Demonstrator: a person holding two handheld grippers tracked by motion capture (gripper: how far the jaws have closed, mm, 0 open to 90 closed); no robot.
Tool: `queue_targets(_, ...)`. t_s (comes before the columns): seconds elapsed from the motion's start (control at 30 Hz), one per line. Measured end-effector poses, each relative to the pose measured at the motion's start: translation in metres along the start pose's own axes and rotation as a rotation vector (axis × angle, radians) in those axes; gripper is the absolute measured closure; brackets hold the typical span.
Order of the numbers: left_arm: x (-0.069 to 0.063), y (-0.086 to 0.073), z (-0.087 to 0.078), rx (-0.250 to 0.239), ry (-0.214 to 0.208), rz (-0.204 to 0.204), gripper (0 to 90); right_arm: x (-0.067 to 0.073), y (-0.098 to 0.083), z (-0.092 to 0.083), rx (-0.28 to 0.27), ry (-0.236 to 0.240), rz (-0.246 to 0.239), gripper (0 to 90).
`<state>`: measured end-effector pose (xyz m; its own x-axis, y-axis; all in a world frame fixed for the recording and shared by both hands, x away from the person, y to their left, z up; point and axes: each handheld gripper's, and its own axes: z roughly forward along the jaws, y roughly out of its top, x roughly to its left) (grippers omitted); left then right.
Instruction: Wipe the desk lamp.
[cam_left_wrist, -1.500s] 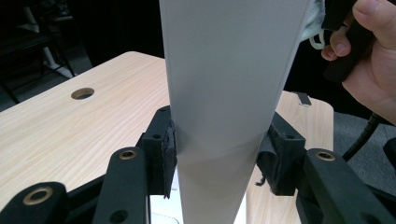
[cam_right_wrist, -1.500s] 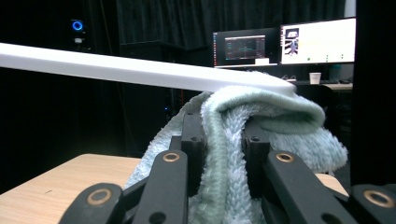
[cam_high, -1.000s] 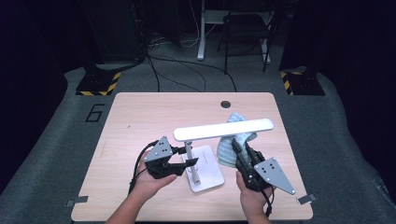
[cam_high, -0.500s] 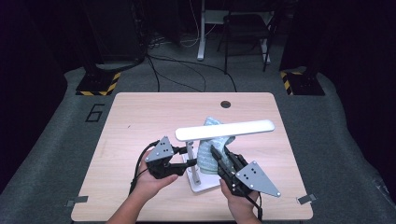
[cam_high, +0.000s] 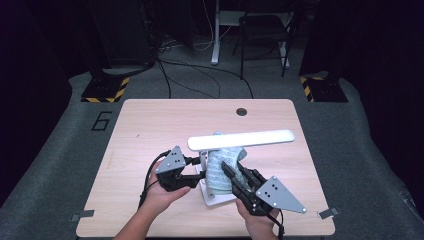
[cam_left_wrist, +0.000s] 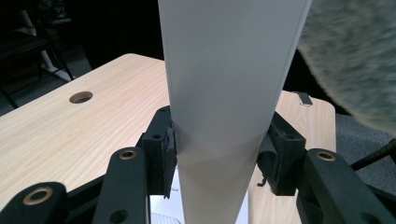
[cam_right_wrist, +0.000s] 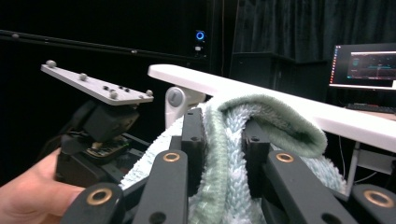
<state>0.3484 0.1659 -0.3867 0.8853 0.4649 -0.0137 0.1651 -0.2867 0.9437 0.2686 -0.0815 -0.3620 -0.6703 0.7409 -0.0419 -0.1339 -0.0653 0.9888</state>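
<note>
The right gripper (cam_high: 231, 172) is pinching the green cloth (cam_high: 220, 167) against the lamp's post (cam_left_wrist: 219, 107) (left gripper (cam_high: 196, 168) clamping it), near the table's (cam_high: 150, 130) front edge; the far half is lying open.

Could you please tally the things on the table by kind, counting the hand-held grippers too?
White desk lamp: 1
Pale green cloth: 1
Hand-held grippers, left hand-held gripper and right hand-held gripper: 2
Total: 4

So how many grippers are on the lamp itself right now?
1. The left gripper has its jaws clamped on the white lamp at its upright post. The right gripper holds the green cloth beside the post, under the lamp's light bar.
</note>
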Motion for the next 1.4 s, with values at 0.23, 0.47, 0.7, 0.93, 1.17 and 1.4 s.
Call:
queue_targets(0.23, 0.007, 0.004, 0.004, 0.019, 0.049, -0.006, 52.8, -0.001, 0.004, 0.0, 0.007, 0.032, 0.002, 75.6)
queue_targets(0.47, 0.018, 0.005, 0.006, 0.014, 0.082, -0.023, 52.9, -0.004, 0.018, -0.001, -0.001, 0.047, 0.003, 75.6)
queue_targets(0.7, 0.022, 0.004, 0.005, 0.009, 0.077, -0.035, 52.9, -0.003, 0.028, 0.0, 0.006, 0.07, -0.003, 75.7)
queue_targets(0.93, 0.023, 0.003, 0.004, 0.011, 0.064, -0.036, 53.0, -0.004, 0.047, 0.002, -0.015, 0.086, 0.025, 75.6)
queue_targets(1.17, 0.021, 0.002, 0.003, 0.005, 0.05, -0.032, 52.9, -0.008, 0.066, 0.01, -0.044, 0.073, 0.003, 75.3)
queue_targets(1.4, 0.015, 0.0, 0.001, 0.0, 0.026, -0.01, 52.9, -0.027, 0.059, 0.033, 0.022, 0.042, 0.108, 74.7)
